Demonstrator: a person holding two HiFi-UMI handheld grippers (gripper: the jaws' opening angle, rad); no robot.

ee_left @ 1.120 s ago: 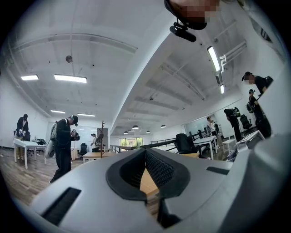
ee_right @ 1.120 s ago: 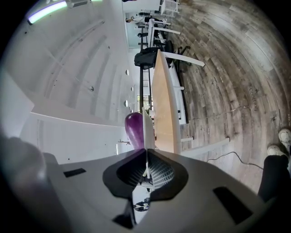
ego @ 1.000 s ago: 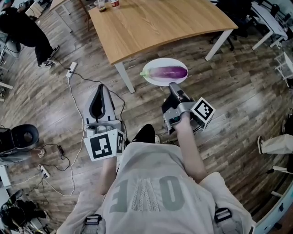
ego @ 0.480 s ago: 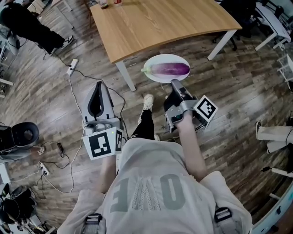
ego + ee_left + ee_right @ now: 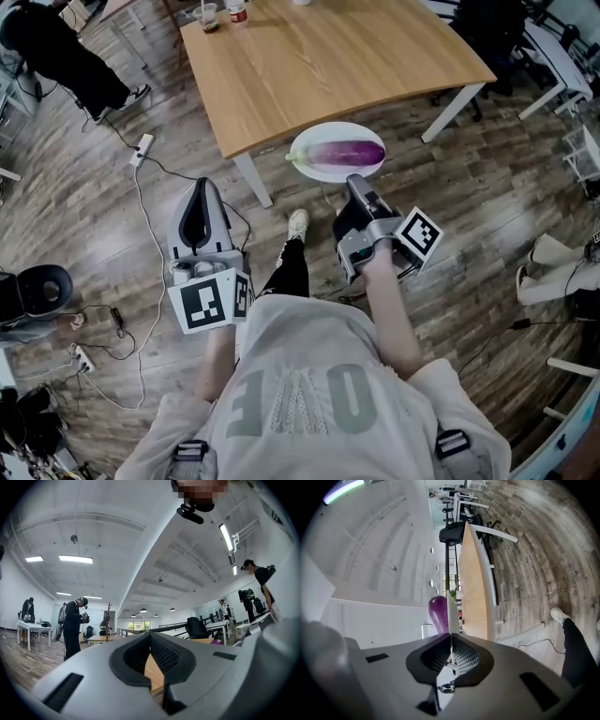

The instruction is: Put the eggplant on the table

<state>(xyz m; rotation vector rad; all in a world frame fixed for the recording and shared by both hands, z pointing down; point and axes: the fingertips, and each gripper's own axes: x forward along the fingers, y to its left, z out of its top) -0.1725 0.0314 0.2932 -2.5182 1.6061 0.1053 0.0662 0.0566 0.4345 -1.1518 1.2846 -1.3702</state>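
A purple eggplant (image 5: 345,153) with a green stem lies on a white plate (image 5: 309,167) held in the air just before the near edge of the wooden table (image 5: 319,56). My right gripper (image 5: 356,180) is shut on the plate's near rim. In the right gripper view the plate (image 5: 451,616) shows edge-on between the pads, with the eggplant (image 5: 438,613) beside it and the table (image 5: 473,588) beyond. My left gripper (image 5: 202,183) hangs over the floor to the left of the table leg. Its jaws meet at the tips with nothing between them (image 5: 150,634).
A cup (image 5: 208,15) and a can stand at the table's far left corner. A power strip (image 5: 142,145) and cables lie on the wood floor at left. My shoe (image 5: 297,223) is below the plate. Other people stand at upper left and at right (image 5: 553,272).
The person has stepped toward the table, one foot forward. Both grippers and the plate with the eggplant came along, and more of the tabletop shows.
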